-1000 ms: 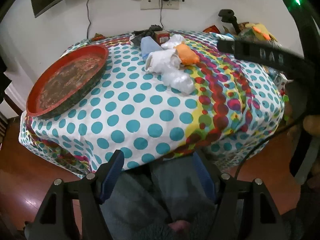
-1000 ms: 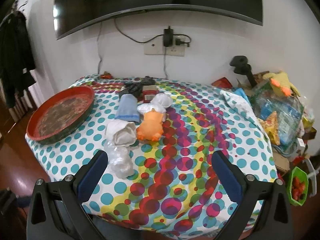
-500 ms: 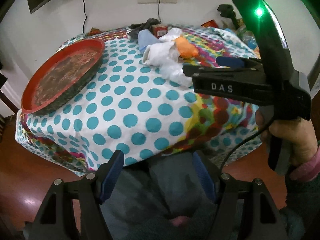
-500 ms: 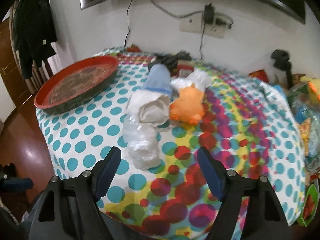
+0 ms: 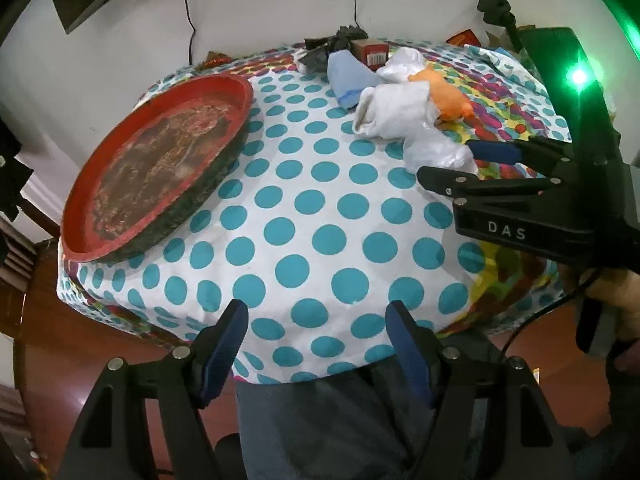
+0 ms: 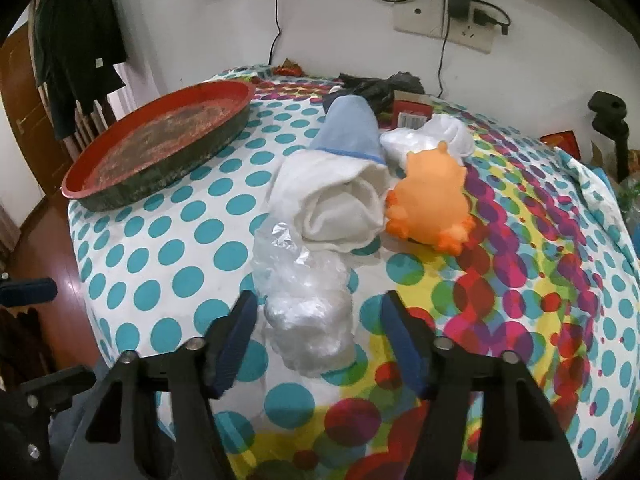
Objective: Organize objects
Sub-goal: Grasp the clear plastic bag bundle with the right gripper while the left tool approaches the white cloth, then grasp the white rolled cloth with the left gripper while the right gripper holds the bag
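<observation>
Your right gripper [image 6: 316,332] has just been closing; its jaws straddle the crumpled clear plastic bag [image 6: 304,304] near the table's near edge, pads not visibly pressing it. Behind the bag lie one rolled white cloth [image 6: 336,204], one orange toy [image 6: 430,200], one blue cloth [image 6: 350,130] and one white bundle [image 6: 444,136], clustered and touching. One red tray [image 5: 156,164] overhangs the left edge. Your left gripper [image 5: 316,344] hangs open and empty over the near edge.

A wall socket [image 6: 442,20] with plugged cables, dark clothes [image 6: 76,40] hanging, possibly a jacket.
</observation>
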Tool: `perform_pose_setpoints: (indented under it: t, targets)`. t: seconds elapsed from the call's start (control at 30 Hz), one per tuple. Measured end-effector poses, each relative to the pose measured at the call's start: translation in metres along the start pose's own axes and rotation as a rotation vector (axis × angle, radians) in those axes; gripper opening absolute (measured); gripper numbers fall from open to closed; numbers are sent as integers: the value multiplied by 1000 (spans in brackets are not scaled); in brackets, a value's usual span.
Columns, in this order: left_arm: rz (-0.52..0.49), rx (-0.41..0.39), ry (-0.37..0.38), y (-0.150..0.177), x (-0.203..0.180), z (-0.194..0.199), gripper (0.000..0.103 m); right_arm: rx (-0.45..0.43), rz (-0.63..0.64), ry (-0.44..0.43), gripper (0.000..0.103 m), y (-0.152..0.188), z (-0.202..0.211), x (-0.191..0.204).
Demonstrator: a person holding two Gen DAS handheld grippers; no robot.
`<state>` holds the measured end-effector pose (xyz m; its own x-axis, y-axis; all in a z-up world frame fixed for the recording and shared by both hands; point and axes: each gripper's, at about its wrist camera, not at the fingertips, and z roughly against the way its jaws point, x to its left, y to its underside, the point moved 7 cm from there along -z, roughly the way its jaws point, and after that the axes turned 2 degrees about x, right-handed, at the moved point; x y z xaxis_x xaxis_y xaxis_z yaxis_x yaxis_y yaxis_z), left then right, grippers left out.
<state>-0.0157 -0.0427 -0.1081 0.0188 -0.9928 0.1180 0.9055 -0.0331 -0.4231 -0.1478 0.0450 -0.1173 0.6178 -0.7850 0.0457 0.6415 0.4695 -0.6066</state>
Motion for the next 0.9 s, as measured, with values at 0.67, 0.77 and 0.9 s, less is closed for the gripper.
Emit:
perform_pose_setpoints:
  t: [0.67, 0.77, 0.9]
  targets:
    - [-23, 40, 42, -25, -6, -24, 73, -36, -114, 9, 36, 12, 32, -29]
    - [-57, 33, 48, -35, -13, -24, 73, -55, -164, 7, 36, 13, 42, -42]
    - [-101, 21, 74, -52, -27, -21, 73, -72, -210, 17, 36, 16, 51, -56]
